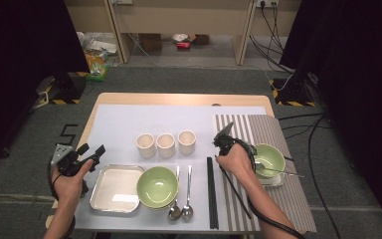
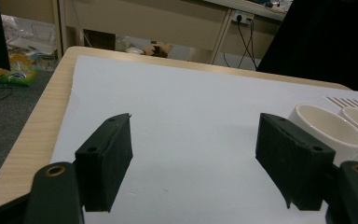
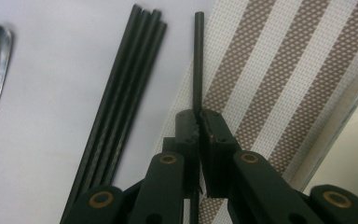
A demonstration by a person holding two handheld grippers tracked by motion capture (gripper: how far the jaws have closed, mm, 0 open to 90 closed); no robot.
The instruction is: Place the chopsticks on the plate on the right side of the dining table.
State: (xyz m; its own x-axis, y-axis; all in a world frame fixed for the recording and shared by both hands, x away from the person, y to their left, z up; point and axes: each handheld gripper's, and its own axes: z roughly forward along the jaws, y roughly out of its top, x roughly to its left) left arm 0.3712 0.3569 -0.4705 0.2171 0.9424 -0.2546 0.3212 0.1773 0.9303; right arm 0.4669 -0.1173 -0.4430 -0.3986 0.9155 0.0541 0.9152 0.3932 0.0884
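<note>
My right gripper [image 3: 198, 114] is shut on a single black chopstick [image 3: 198, 60], pinched near its far end, over the inner edge of the striped placemat [image 3: 270, 84]. Several more black chopsticks [image 3: 121, 93] lie together just left of it on the white mat. In the high view the right gripper [image 1: 225, 142] sits above the hand, and the held chopstick [image 1: 236, 191] slants back toward the person, away from the lying chopsticks [image 1: 212, 189]. My left gripper [image 1: 92, 149] hovers at the table's left edge. Its jaws [image 2: 193, 158] stand open with nothing between them.
Three cream cups [image 1: 165, 144] stand in a row mid-table. Nearer the person are a metal tray [image 1: 115, 188], a green bowl [image 1: 157, 186] and two spoons [image 1: 181, 209]. Another green bowl [image 1: 269, 159] sits on a small tray on the striped placemat, right of my right hand.
</note>
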